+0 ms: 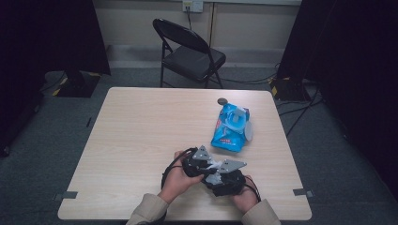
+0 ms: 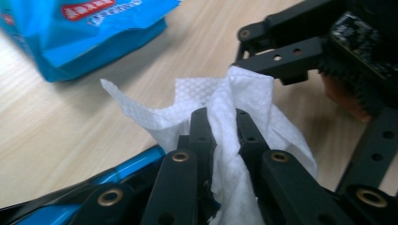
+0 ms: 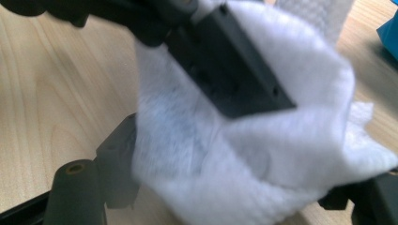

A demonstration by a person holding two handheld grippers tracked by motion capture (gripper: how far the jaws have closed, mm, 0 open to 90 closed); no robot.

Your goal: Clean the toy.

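Two grippers meet near us, where our left gripper pinches a white wipe tight and our right gripper holds its other end in wider jaws, so pulling apart could tear it.

White dimple-textured wipe, blue wipes pack with red label, black jaws, pale wood-grain table

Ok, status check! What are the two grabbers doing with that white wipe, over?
Left gripper shut on the wet wipe. Right gripper touching it too, grip unclear. Blue wipe pack beyond, nothing blocking.
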